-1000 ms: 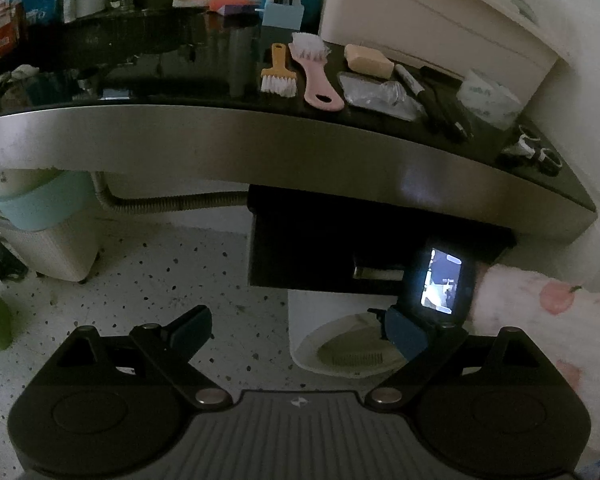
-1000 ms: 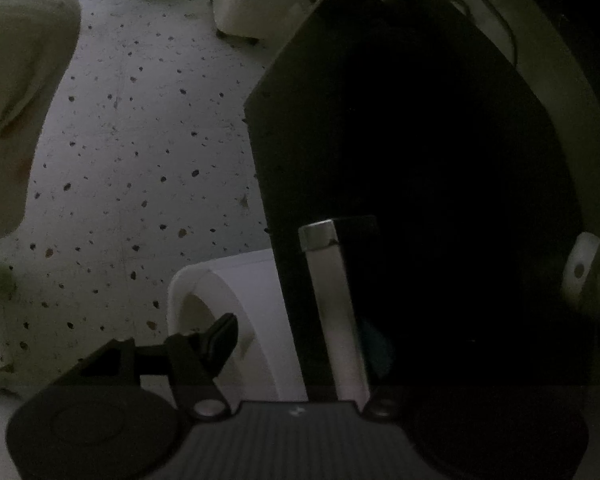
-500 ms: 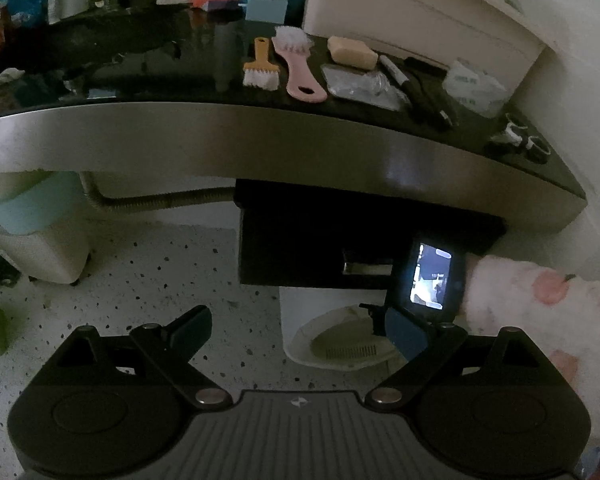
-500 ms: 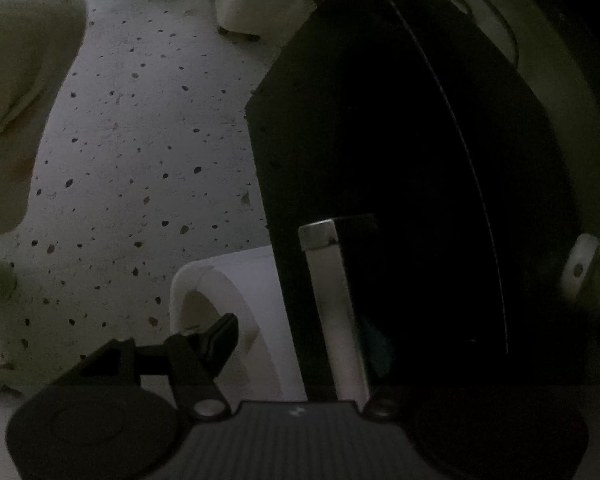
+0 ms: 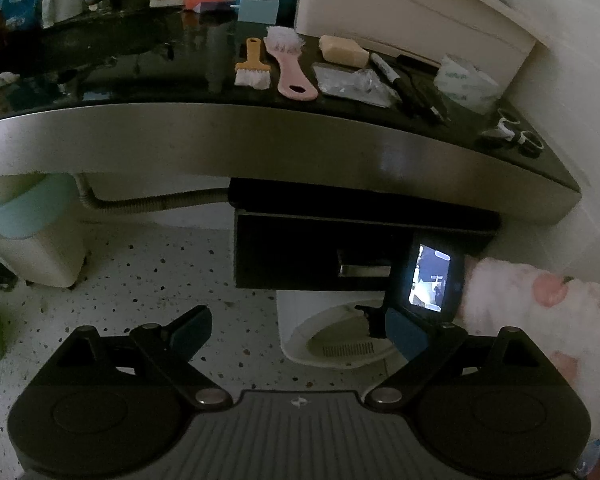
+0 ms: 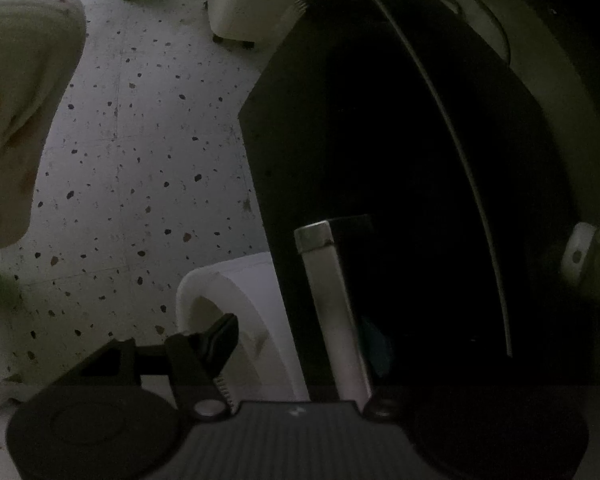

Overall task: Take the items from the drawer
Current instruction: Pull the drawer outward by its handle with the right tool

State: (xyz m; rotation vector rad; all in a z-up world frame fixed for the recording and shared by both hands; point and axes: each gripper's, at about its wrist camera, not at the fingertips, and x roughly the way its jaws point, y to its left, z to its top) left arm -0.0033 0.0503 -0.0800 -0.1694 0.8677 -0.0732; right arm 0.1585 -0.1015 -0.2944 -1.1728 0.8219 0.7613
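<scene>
A black drawer [image 5: 312, 256] with a metal handle [image 5: 364, 270] hangs under the dark counter [image 5: 260, 140]. In the left wrist view my left gripper [image 5: 296, 332] is open and empty, held back from the drawer above the floor. My right gripper, seen from behind with its lit screen [image 5: 430, 278], is at the handle's right end. In the right wrist view my right gripper [image 6: 300, 336] is open with its fingers on either side of the metal handle [image 6: 328, 300] on the drawer front [image 6: 380, 160]. Its right finger is lost in the dark.
On the counter lie a yellow brush [image 5: 254, 64], a pink brush [image 5: 290, 66], a soap bar [image 5: 342, 50], a plastic bag [image 5: 352, 84], pens [image 5: 404, 82], a tape roll [image 5: 464, 82] and clips [image 5: 512, 136]. A white bin [image 5: 336, 332] stands under the drawer. Speckled floor lies to the left.
The drawer has slid out a little toward me, opening a thin gap at its top. My left gripper has drifted slightly. My right gripper stays at the handle.
</scene>
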